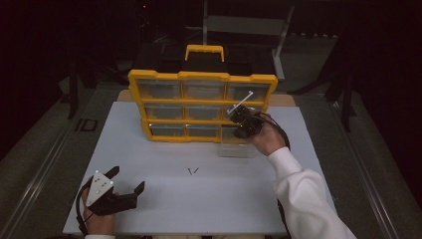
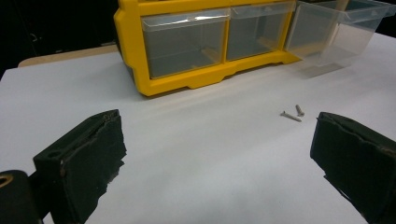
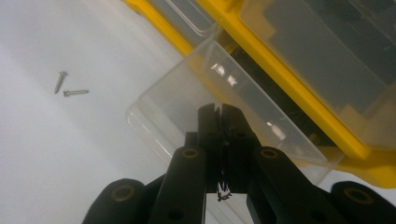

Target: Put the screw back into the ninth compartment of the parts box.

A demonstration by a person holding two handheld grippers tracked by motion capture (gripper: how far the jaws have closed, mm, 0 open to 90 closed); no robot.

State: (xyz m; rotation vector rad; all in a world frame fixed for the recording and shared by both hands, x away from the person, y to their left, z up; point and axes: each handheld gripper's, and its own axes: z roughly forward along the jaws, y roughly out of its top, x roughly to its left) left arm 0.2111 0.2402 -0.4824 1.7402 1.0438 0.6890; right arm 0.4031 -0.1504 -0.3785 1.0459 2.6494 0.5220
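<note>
Right gripper [image 3: 219,109], jaws together and empty, hangs over the pulled-out drawer [image 3: 187,116] at the organizer's [image 1: 201,77] bottom right; left gripper [image 1: 130,180] rests spread on the bench [image 1: 199,199], so fetch the two screws [image 1: 192,170] singly, pinching each mid-shank.

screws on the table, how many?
2. Both screws lie loose on the white table in front of the yellow organizer: one beside the other, nearly touching. More could be hidden inside the drawers.
</note>
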